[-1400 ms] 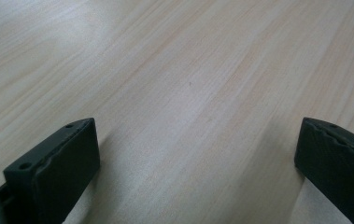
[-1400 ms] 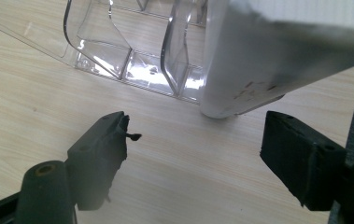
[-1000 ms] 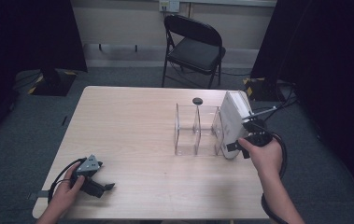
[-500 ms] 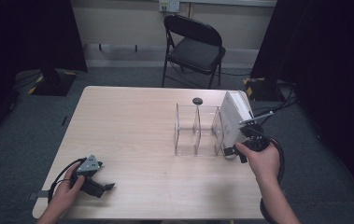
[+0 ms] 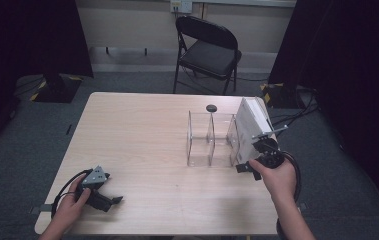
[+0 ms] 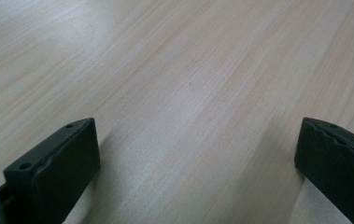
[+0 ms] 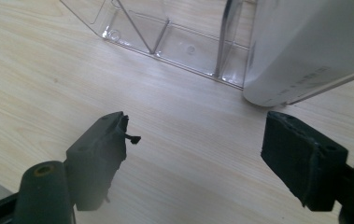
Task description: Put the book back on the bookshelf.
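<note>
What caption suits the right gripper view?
Open right gripper above the table, facing a white book beside a clear rack.

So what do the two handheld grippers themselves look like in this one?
Both are black, with two blocky dark jaws. The left gripper carries a grey three-cornered plate on top and trails a looping black cable. The right gripper has a rounded black body and its own looping black cable. The forearms show no sleeves.
</note>
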